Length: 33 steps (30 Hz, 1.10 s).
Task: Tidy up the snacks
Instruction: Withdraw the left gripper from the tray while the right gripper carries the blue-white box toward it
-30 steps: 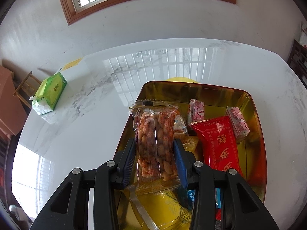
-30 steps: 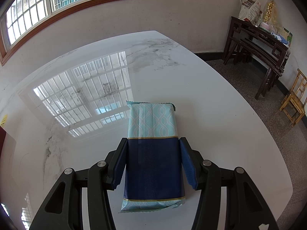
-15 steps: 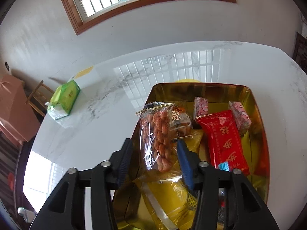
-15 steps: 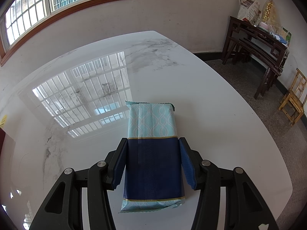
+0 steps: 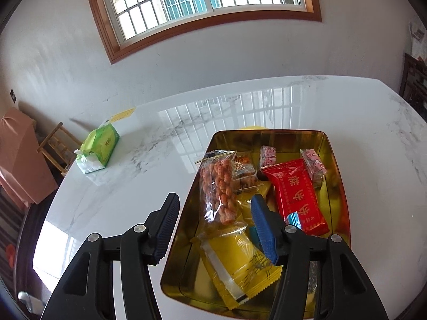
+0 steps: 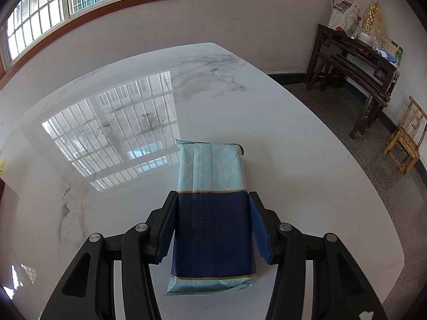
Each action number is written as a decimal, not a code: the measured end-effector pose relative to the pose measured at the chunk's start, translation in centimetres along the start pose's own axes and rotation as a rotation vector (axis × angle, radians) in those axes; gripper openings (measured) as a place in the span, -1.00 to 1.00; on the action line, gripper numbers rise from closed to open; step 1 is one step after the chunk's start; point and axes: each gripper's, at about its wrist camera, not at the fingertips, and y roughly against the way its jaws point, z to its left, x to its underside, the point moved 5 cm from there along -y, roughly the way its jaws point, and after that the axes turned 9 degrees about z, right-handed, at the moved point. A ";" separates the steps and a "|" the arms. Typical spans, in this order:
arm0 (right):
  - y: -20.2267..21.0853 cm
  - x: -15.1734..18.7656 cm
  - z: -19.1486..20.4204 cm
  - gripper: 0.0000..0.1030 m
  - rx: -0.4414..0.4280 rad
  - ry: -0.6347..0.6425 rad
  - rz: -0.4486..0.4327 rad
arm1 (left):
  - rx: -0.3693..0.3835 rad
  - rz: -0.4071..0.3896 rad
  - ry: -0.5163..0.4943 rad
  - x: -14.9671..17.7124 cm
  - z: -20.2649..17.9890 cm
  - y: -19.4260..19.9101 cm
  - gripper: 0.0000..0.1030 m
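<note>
Left gripper (image 5: 213,218): I hold it above the near end of the gold tin, fingers spread wide with nothing between the pads; my left finger hangs outside the tin's left wall, my right finger over the contents.
Yellow packet (image 5: 240,258): lies flat in the near part of the tin, clear seal strip along its left edge, directly below my spread fingers.
Twist-snack bag (image 5: 220,190): clear bag of orange twisted snacks, lying lengthwise along the tin's left side, just beyond my fingertips, resting partly on the yellow packet.
Red packet (image 5: 297,196): lies lengthwise right of centre in the tin, beside my right finger.
Pink sweets (image 5: 267,156): two small pink wrapped pieces at the far end, one on each side of the red packet's far end.
Gold tin (image 5: 269,134): open rectangular tin standing on the white marble table (image 5: 128,181).
Tissue pack (image 5: 98,148): green, near the table's far left edge, well apart from the tin.
Right gripper (image 6: 212,224): I hold it low over the table, pads flanking the blue biscuit pack; whether the pads press its sides I cannot tell.
Blue biscuit pack (image 6: 212,213): lies flat on the table, dark blue half between my pads, pale patterned half extending beyond the fingertips.
</note>
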 end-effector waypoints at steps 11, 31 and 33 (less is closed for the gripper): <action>0.6 1.0 1.2 -0.07 -0.011 0.004 -0.001 | 0.021 -0.008 0.055 1.3 2.3 0.9 0.13; 2.5 4.0 6.4 -0.08 -0.112 0.014 0.006 | 0.021 0.029 0.185 4.6 9.0 -1.6 0.21; 2.6 4.1 7.0 -0.08 -0.135 0.009 0.015 | 0.025 0.034 0.192 4.9 9.4 -1.7 0.21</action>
